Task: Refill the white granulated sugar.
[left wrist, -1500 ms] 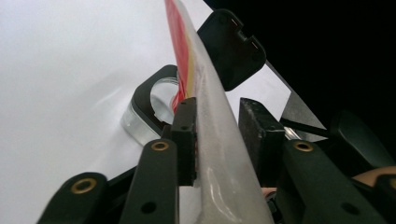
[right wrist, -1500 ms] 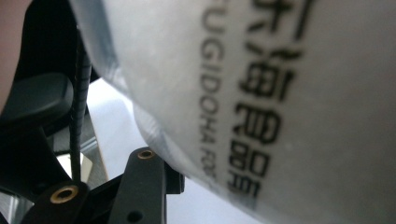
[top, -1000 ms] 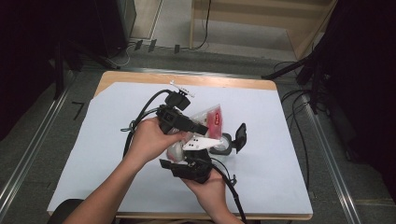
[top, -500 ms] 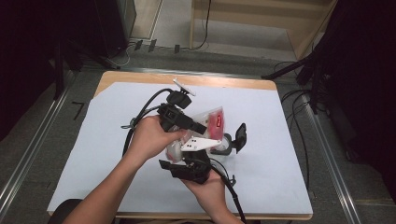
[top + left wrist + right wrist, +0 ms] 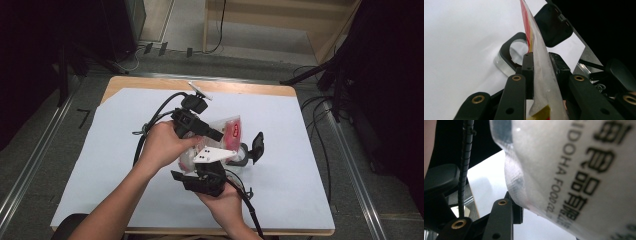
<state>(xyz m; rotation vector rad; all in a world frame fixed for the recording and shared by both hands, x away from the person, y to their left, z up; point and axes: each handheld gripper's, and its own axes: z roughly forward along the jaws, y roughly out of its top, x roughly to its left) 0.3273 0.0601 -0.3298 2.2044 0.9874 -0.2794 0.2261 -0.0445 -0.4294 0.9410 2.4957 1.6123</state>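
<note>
1. Little had shifted since the earlier frames: both hands stayed bunched over the white sheet (image 5: 90, 165), with only a slight drift.
2. Left gripper (image 5: 541, 63) was clamped on the snack bag (image 5: 227, 131) edge; right gripper (image 5: 212, 172) pressed against it, its grip unclear.
3. Step, as judged: tearing it open above the clear jar (image 5: 240, 156); opposing pulls come next.
4. Print read "IDOHA FOOD CO" beside Chinese characters.

Wooden table (image 5: 150, 82) under white sheet (image 5: 300, 150), grey floor (image 5: 65, 135)
</note>
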